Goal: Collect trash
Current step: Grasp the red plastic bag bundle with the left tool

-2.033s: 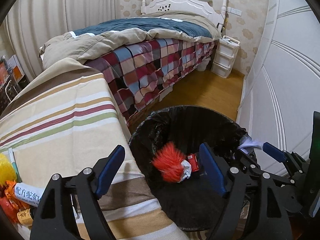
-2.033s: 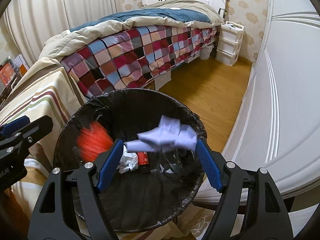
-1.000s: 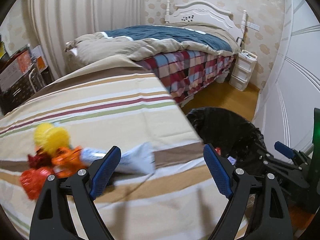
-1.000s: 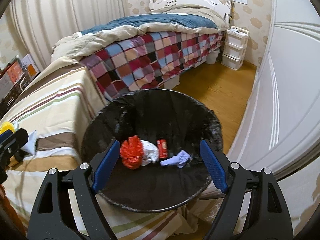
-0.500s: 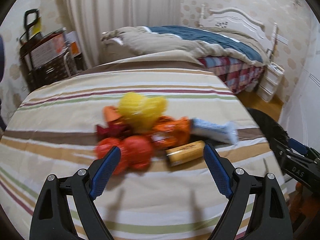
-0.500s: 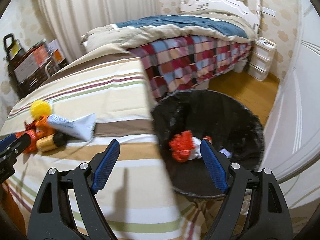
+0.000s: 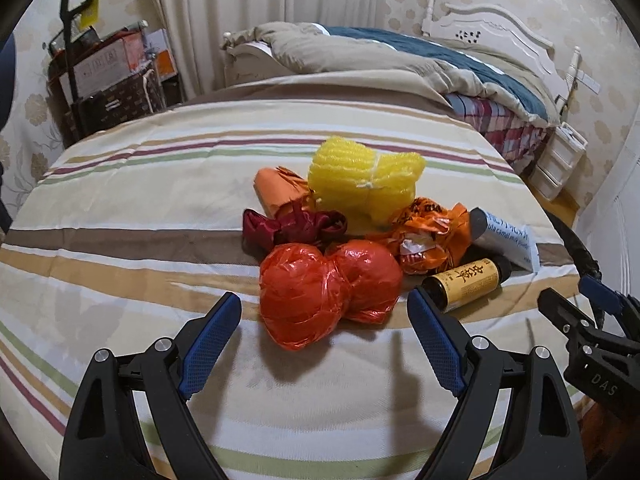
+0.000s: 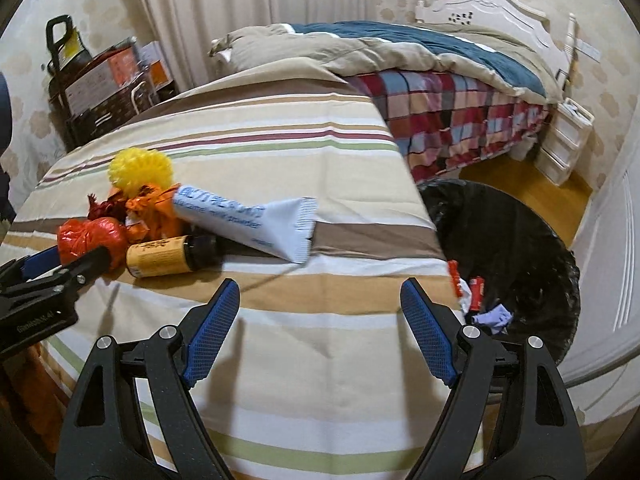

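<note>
A pile of trash lies on the striped cloth (image 7: 120,240): a red plastic bundle (image 7: 326,284), a yellow foam net (image 7: 364,178), a crumpled orange wrapper (image 7: 430,236), a dark red ribbon (image 7: 294,228), a yellow-labelled bottle (image 7: 466,282) and a white tube (image 7: 506,240). My left gripper (image 7: 324,340) stands open just short of the red bundle. My right gripper (image 8: 318,330) is open over bare cloth, with the white tube (image 8: 248,222) and the bottle (image 8: 168,256) ahead to its left. The black-lined bin (image 8: 532,240) at the right holds several thrown pieces.
A bed (image 8: 440,80) with a checked cover stands beyond the striped surface, and white drawers (image 8: 566,140) by its head. A trolley with boxes (image 7: 108,76) stands at the back left. White wardrobe doors (image 8: 612,220) close the right side beside the bin.
Both grippers have swung left, away from the bin and toward the trash pile. The left one now faces the red bundle closely; the bin has slid to the right edge of both views.
</note>
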